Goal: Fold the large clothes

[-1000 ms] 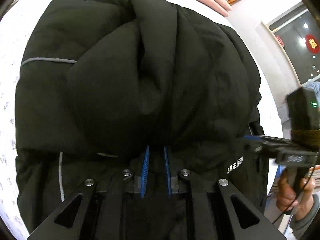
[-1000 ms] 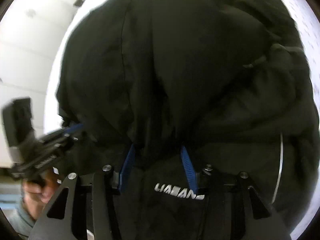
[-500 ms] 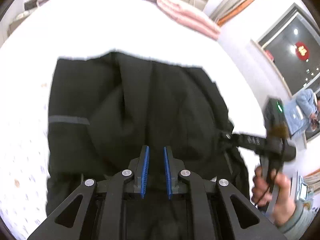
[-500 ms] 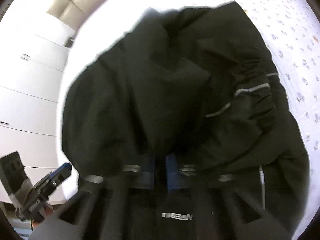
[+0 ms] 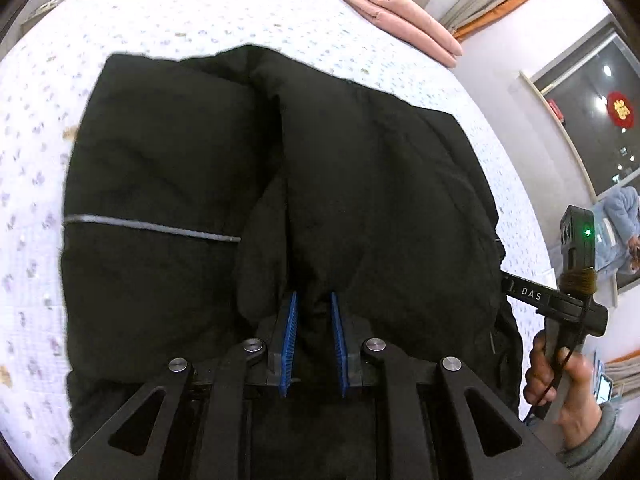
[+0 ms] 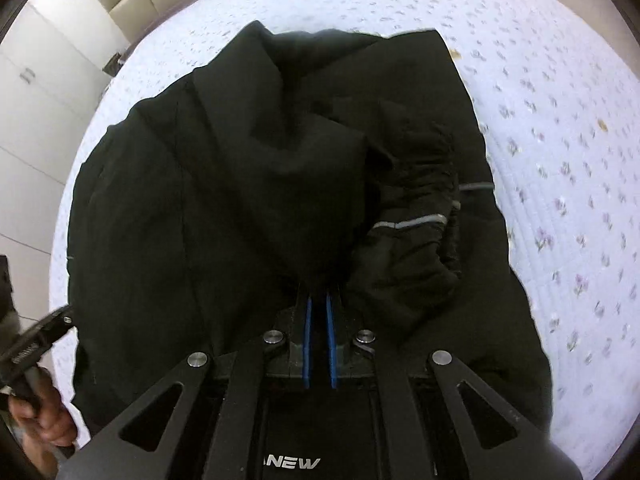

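Note:
A large black padded jacket (image 5: 360, 184) lies on the bed, its near part folded over the rest. Grey reflective stripes cross one side (image 5: 152, 229). My left gripper (image 5: 313, 300) is shut on a fold of the jacket's near edge, black cloth between its blue pads. My right gripper (image 6: 319, 300) is also shut on the jacket (image 6: 240, 184) at its near edge, with the blue pads close together. A bunched sleeve with a grey stripe (image 6: 412, 222) lies just right of it. The right gripper's body shows in the left wrist view (image 5: 560, 300).
The jacket rests on a white bedsheet with small purple flowers (image 5: 200, 12). A folded pink quilt (image 5: 396, 20) lies at the far edge of the bed. White wardrobe doors (image 6: 36, 92) stand to the left, a window (image 5: 592, 120) to the right.
Both grippers have pulled back and up, so more of the bed shows around the jacket. The right gripper's jaws have narrowed on the cloth.

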Demonstrator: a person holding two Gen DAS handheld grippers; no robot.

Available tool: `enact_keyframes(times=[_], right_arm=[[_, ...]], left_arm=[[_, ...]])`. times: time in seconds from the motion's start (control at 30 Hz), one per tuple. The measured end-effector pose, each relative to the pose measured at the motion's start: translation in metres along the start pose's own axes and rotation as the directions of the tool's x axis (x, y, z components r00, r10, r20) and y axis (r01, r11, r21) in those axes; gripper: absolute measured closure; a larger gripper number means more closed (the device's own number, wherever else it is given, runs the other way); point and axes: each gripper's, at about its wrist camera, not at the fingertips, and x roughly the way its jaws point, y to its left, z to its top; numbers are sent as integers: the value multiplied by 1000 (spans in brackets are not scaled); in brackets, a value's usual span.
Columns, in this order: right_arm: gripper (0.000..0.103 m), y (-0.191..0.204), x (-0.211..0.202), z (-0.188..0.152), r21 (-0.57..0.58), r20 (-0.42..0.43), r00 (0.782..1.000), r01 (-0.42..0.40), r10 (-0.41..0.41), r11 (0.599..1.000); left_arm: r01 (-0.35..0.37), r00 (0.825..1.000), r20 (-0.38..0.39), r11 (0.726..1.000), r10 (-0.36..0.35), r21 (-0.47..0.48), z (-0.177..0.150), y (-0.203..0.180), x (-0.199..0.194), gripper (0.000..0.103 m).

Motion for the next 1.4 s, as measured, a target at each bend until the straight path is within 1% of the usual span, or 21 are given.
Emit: enact_keyframes(times=[0.07,0.13,0.23,0.3,0.37,0.43,0.5,0.6,0.63,0.67,0.73,0.8,0.93,1.0,1.07,1.13,1.2,1.3,1.33,1.37,1.4], right_arm=[[91,5,-12,-1,-5,-11,1000,0,0,1000],[86,14,-32,0,-5,6,1000,-8,8,1000],[75,31,-71,-5,-40,99,994,-35,39,999],[53,52,-88,-4,-75,155,986,-55,66,996],[46,70,-92,-1,-117,179,980,-70,90,991],[46,84,-80,9,-153,171,979,-86,112,984],[47,98,-61,7,-189,148,980,-103,132,976],[47,109,-13,-5,-233,73,994,-63,82,970],[47,111,5,-12,-258,37,998,-37,48,966],[47,111,22,-18,-269,25,999,-14,21,963],[46,110,39,-23,-290,77,997,18,4,957],[46,113,40,-28,-292,115,993,34,0,956],[44,116,43,-39,-288,200,980,50,9,956],[44,121,40,-43,-291,235,972,68,3,954],[44,120,31,-52,-290,262,965,59,20,955],[44,106,13,-72,-258,289,956,23,54,966],[44,86,-10,-96,-192,314,948,10,52,981],[37,48,-50,-138,-73,301,953,-8,30,997],[37,39,-60,-154,-52,291,957,-1,17,999],[36,29,-68,-167,-38,278,960,15,-4,999],[31,19,-76,-181,-30,262,964,46,-37,998]], left_arm=[[-13,1000,24,1000,13,26,2,-7,-16,85],[-37,998,62,997,32,70,3,-20,-39,85],[-41,993,113,994,29,105,9,-37,-65,84],[-22,990,139,993,6,113,15,-46,-71,83],[0,988,156,992,-20,125,18,-59,-66,82],[-28,988,155,987,4,155,20,-66,-56,82],[-26,992,123,989,8,145,18,-63,-34,82],[-48,998,45,995,44,90,4,-36,7,82],[-38,999,11,997,37,63,-4,-23,22,83],[-3,1000,10,999,3,39,-11,-14,28,83],[43,997,64,998,-46,39,-20,-6,27,83],[23,995,92,996,-32,92,-26,-9,25,83],[-34,987,161,977,0,211,-44,-18,18,83],[-44,982,188,968,-4,249,-56,-22,2,82],[-39,976,215,963,-20,267,-69,-22,-19,82],[-34,963,265,961,-41,273,-93,-17,-57,82],[-40,954,297,965,-41,260,-121,-2,-94,81],[-93,959,281,972,29,215,-158,26,-132,69],[-103,964,261,975,49,199,-172,37,-141,59],[-116,968,240,978,73,174,-186,50,-150,54],[-129,972,216,982,97,141,-201,64,-159,54]])
